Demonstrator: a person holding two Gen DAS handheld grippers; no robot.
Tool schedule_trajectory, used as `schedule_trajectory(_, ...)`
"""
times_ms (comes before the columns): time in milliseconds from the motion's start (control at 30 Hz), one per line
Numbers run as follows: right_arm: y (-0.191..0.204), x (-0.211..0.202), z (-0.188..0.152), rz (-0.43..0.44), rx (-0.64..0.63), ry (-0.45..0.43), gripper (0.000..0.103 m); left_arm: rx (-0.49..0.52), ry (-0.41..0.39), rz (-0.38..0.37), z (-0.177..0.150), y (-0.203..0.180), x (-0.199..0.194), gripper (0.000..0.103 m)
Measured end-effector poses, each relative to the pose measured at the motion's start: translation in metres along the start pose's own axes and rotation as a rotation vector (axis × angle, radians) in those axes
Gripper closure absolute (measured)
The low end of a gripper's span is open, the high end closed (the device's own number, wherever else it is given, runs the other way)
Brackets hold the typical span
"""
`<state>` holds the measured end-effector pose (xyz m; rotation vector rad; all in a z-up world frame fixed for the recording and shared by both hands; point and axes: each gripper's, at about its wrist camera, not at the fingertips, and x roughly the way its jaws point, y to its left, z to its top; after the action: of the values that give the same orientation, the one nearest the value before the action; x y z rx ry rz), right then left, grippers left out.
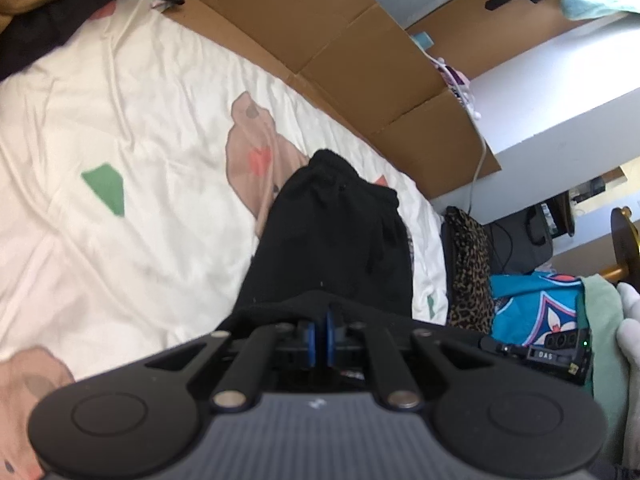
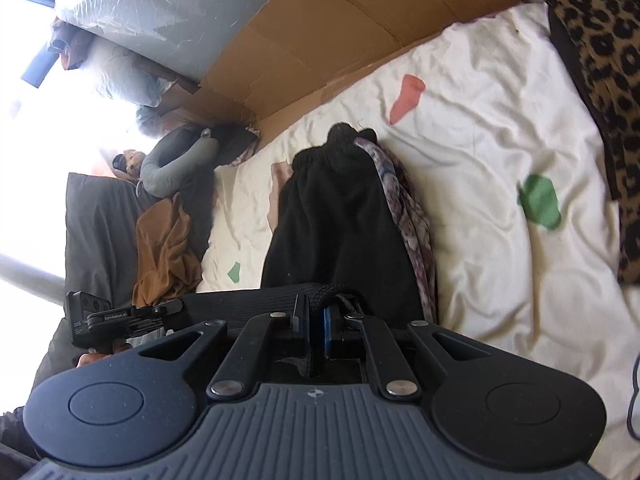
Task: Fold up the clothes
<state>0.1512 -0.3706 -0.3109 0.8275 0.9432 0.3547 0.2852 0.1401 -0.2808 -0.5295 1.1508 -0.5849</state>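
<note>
- Left gripper (image 1: pixel 320 334) was clamped narrow on the near edge of the black garment (image 1: pixel 332 232); blue pads (image 1: pixel 310 340) nearly met, cloth pinched between.
- Right gripper (image 2: pixel 314 330) was likewise pinched tight on the same near edge, which looked like a ribbed band (image 2: pixel 256 300) stretched between the two.
- Each gripper showed in the other's view, side by side and close; neither was nearer the cloth.
- Garment ran straight away from both grippers, long axis along the pointing direction, far end bunched on the white duvet (image 1: pixel 120 120).
- A patterned fabric (image 2: pixel 408 216) lay under its right side.
- Judgement: next fold likely carries the held edge forward toward that far end.
- Beyond: cardboard (image 1: pixel 360 60) along the bed's far side, leopard cloth (image 2: pixel 600 60) to the right, brown garment (image 2: pixel 168 248) to the left.
</note>
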Motion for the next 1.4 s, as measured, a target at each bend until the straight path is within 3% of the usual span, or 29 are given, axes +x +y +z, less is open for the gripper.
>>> schedule_trajectory(333, -0.011, 0.035, 0.028, -0.033, -0.006, 0.024, 0.098, -0.002, -0.003, 0.032, 0.025, 0.026, 0.03, 0.097)
schedule_trajectory(800, -0.02, 0.04, 0.051, -0.059, 0.01, -0.036, 0.098, 0.071, -0.052, 0.01, 0.059, 0.006, 0.052, 0.097)
schedule_trajectory(900, -0.027, 0.05, 0.056, -0.072, 0.016, -0.034, 0.098, 0.077, -0.059, 0.015, 0.061, 0.009, 0.057, 0.097)
schedule_trajectory(1067, -0.042, 0.069, 0.054, -0.099, 0.049, -0.035, 0.098, 0.004, -0.062, 0.034, 0.058, 0.034, 0.078, 0.097)
schedule_trajectory(1200, -0.045, 0.076, 0.051, -0.102, 0.046, -0.017, 0.094, 0.009, -0.104, 0.031, 0.049, 0.041, 0.086, 0.095)
schedule_trajectory(1300, -0.046, 0.077, 0.051, -0.104, 0.046, -0.018, 0.089, 0.028, -0.112, 0.041, 0.042, 0.044, 0.089, 0.088)
schedule_trajectory(1367, -0.047, 0.077, 0.05, -0.105, 0.05, -0.021, 0.071, 0.046, -0.113, 0.047, 0.039, 0.044, 0.089, 0.076)
schedule_trajectory(1400, -0.048, 0.079, 0.048, -0.105, 0.052, -0.02, 0.069, 0.049, -0.116, 0.044, 0.038, 0.044, 0.089, 0.067)
